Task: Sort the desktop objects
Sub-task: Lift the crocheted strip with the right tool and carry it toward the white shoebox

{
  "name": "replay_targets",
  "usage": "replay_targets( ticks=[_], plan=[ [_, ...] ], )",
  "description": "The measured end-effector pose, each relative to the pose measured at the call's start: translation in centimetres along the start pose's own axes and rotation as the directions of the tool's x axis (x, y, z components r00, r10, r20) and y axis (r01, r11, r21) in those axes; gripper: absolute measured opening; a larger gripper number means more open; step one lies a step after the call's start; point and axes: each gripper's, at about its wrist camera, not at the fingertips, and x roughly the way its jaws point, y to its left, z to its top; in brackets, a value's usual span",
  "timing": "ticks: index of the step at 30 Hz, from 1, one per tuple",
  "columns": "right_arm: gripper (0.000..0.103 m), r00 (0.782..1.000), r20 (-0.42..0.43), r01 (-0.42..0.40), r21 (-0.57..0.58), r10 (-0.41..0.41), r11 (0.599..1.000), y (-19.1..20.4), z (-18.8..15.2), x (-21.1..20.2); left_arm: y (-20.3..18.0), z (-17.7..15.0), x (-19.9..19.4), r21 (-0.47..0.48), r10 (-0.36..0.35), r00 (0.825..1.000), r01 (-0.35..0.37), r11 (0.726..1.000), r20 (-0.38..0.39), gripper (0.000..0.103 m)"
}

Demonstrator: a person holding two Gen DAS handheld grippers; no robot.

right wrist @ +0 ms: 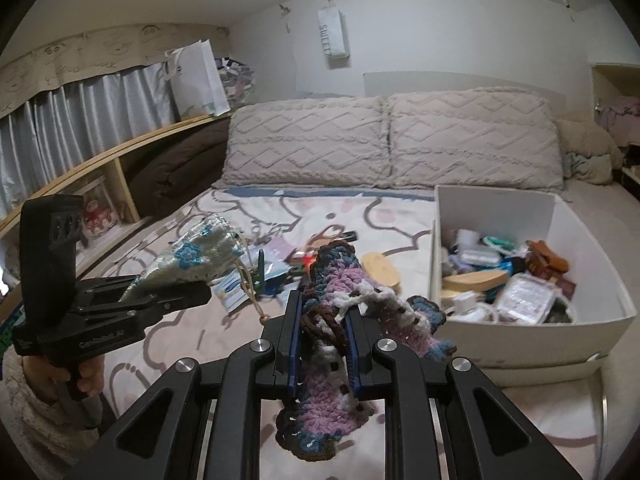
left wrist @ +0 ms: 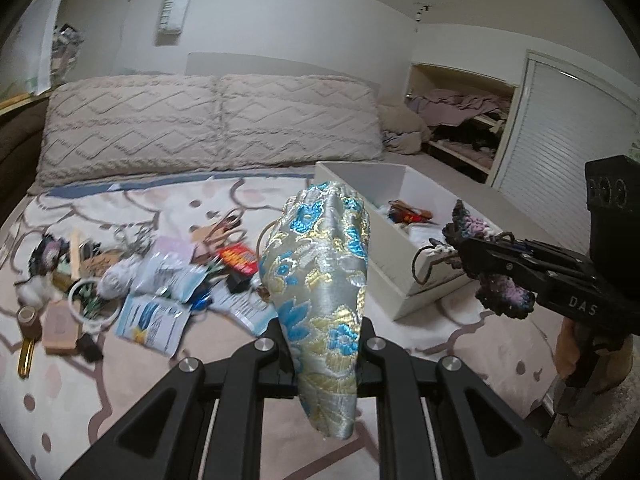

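My left gripper (left wrist: 322,334) is shut on a silver brocade pouch (left wrist: 320,280) with blue and gold flowers, held up above the bed; the pouch also shows in the right wrist view (right wrist: 192,256). My right gripper (right wrist: 322,308) is shut on a purple, blue and brown crochet piece (right wrist: 332,280), held in the air left of the white box (right wrist: 592,336). In the left wrist view the right gripper (left wrist: 472,254) with the crochet piece (left wrist: 504,292) hovers by the box's (left wrist: 404,300) near corner. The box holds several small items.
A pile of loose items (left wrist: 160,272) lies on the patterned bedspread left of the pouch: packets, a white ring, scissors, a red card, a wooden block. Two pillows (left wrist: 212,120) line the headboard. A shelf (right wrist: 100,168) runs along the left wall.
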Motion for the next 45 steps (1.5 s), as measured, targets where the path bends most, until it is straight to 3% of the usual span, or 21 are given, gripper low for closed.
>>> replay_targets(
  ticks=[10, 13, 19, 27, 37, 45],
  plan=[
    [0.019, 0.998, 0.03, 0.05, 0.019, -0.05, 0.999, -2.8, 1.5, -1.5, -2.0, 1.9, 1.5, 0.028, -0.044, 0.999, 0.045, 0.999, -0.007, 0.014],
    [0.019, 0.999, 0.022, 0.046, 0.027, -0.046, 0.999, -3.4, 0.9, -1.6, -1.4, 0.0, 2.9, 0.026, -0.036, 0.994, 0.039, 0.999, -0.102, 0.014],
    [0.019, 0.999, 0.003, 0.037, 0.035, -0.037, 0.999, -3.8, -0.1, -1.3, 1.3, -6.5, 5.4, 0.0, 0.016, 0.948, -0.017, 1.0, -0.317, 0.014],
    [0.019, 1.0, -0.006, 0.015, 0.026, -0.015, 1.0, -2.9, -0.4, -0.8, 3.4, -12.2, 3.2, -0.01, 0.043, 0.905, -0.052, 0.999, -0.423, 0.014],
    [0.019, 1.0, -0.025, 0.001, 0.008, -0.001, 1.0, -1.5, -0.5, 0.3, 4.3, -12.7, -0.2, 0.014, 0.071, 0.916, -0.072, 0.997, -0.394, 0.014],
    [0.019, 1.0, -0.024, 0.005, 0.004, -0.005, 1.0, -1.2, -0.3, 0.3, 6.4, -11.6, -2.3, 0.002, 0.133, 0.925, -0.141, 0.99, -0.355, 0.014]
  ],
)
